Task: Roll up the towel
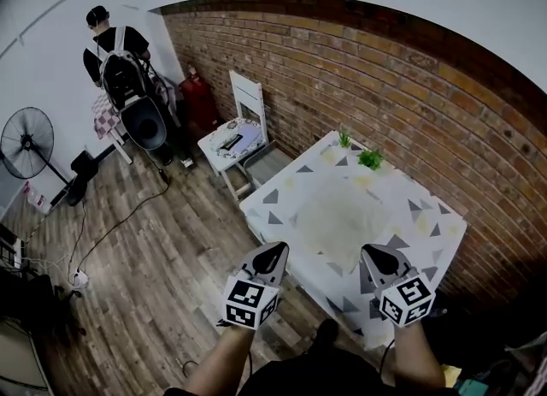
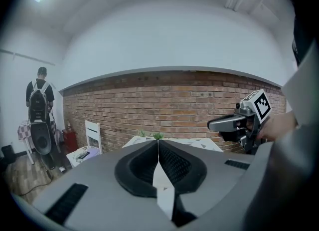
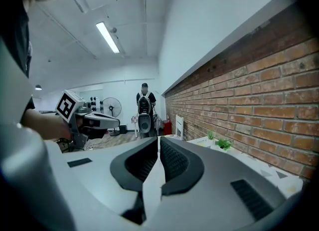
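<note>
Towel (image 1: 339, 212) lies flat on the surface (image 1: 432, 219), not rolled at all. Left gripper (image 1: 274, 255) and right gripper (image 1: 377, 258) hover by the towel's near edge, jaws closed, empty. All rolling is left.

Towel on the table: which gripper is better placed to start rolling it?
Right, narrowly. The right gripper hovers at the near edge of the towel; the left gripper hangs beside it, at the edge of the table. Both are shut, empty.
</note>
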A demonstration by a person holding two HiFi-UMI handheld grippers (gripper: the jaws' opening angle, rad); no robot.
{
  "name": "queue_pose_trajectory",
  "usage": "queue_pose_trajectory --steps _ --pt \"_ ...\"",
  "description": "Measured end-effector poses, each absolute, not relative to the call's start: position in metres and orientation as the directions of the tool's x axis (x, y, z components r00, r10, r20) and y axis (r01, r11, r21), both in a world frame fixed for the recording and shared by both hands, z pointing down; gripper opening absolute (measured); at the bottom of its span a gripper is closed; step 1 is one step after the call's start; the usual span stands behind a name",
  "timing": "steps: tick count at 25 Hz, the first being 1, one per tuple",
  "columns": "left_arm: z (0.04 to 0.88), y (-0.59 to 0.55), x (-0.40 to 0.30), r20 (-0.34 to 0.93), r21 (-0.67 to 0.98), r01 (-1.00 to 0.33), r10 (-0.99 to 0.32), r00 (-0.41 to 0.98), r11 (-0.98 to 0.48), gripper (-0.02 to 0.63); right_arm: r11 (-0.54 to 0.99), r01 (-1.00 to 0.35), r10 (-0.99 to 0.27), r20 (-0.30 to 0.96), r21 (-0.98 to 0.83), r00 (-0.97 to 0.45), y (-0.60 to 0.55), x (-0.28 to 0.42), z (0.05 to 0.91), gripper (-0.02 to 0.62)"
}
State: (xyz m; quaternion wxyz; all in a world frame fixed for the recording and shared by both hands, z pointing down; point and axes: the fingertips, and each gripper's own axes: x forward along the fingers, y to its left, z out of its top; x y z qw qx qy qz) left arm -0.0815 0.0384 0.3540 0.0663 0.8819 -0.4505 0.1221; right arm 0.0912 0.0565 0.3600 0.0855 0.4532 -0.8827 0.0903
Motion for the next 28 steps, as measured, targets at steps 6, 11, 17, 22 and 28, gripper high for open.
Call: queue_pose_trajectory --steps 6,11,17,22,28 --pt "0.371 -0.009 -0.045 0.314 0.006 -0.808 -0.766 0.561 -0.589 0.018 0.609 -0.788 -0.746 0.275 -0.086 -0.607 0.011 0.113 0.379 0.031" --pt "0.393 -0.027 -0.022 0.357 0.004 -0.785 -0.733 0.579 -0.619 0.019 0.609 -0.789 -0.724 0.345 -0.087 -0.597 -0.004 0.126 0.403 0.046" --pt "0.437 -0.037 -0.003 0.422 0.016 -0.736 -0.663 0.619 -0.677 0.02 0.605 -0.794 -0.689 0.456 -0.066 -0.563 -0.009 0.128 0.445 0.067" --pt "0.479 -0.034 0.013 0.486 0.026 -0.672 -0.578 0.655 -0.74 0.02 0.636 -0.77 -0.628 0.554 -0.039 -0.547 -0.003 0.118 0.487 0.092" --pt "0.525 -0.02 0.027 0.57 0.056 -0.595 -0.464 0.678 -0.801 0.023 0.696 -0.718 -0.536 0.659 -0.008 -0.527 0.012 0.108 0.529 0.112"
